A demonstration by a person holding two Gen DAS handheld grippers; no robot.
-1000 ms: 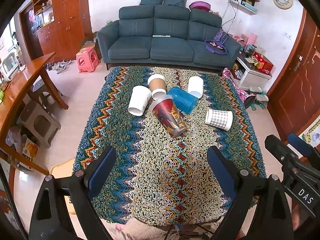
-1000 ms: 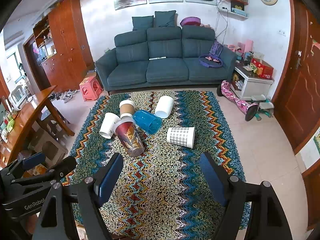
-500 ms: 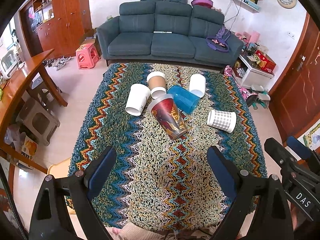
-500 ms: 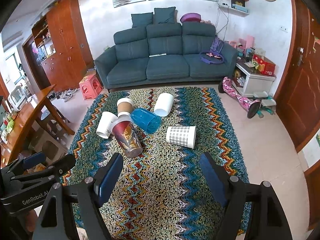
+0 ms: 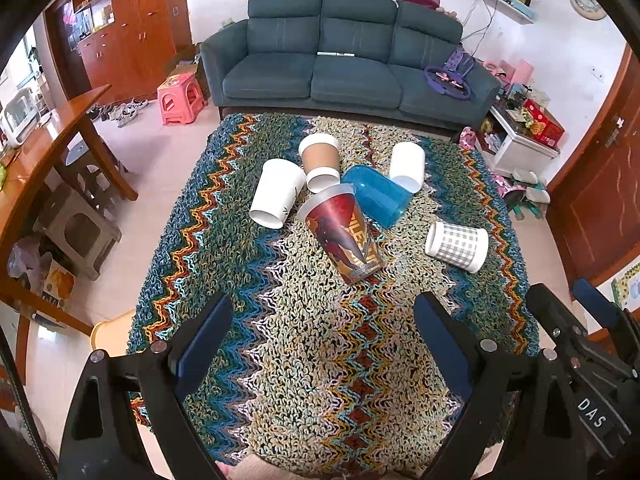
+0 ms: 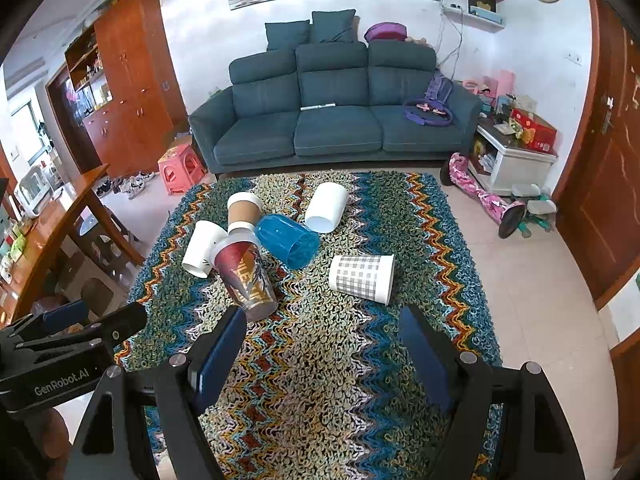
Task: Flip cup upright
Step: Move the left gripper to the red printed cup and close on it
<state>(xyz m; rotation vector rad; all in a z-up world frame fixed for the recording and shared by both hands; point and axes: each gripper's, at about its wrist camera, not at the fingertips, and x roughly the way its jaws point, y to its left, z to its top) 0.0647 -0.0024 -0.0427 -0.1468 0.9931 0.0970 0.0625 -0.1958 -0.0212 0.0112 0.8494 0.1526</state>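
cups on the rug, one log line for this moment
cups: six, all tipped on rug | left tongs: open, empty | right tongs: open, empty | nearest: red cup

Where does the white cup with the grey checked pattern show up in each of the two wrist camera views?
Left wrist view: the white cup with the grey checked pattern lies on its side right of centre, on the zigzag woven rug.
Right wrist view: the same cup lies just right of centre.
Shared landmark: the translucent blue plastic cup, lying up and to the left of it in both.
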